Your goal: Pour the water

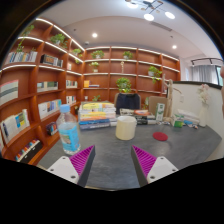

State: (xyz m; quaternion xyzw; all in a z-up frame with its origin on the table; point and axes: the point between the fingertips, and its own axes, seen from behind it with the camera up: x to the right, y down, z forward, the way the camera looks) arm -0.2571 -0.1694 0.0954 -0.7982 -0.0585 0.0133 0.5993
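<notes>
A clear plastic water bottle [68, 129] with a blue cap and blue label stands upright on the grey table [110, 160], ahead of my left finger. A pale, translucent cup [125, 127] stands further back, beyond the gap between my fingers. My gripper [112, 162] is open, its magenta pads [82, 159] wide apart with only bare tabletop between them. Neither finger touches the bottle or the cup.
A red lid-like item [160, 135] and a small dark cup [142, 122] lie right of the pale cup. Stacked books [96, 116] sit behind the bottle. Wooden bookshelves [35, 90] line the left and back walls; a white board [184, 103] stands at the right.
</notes>
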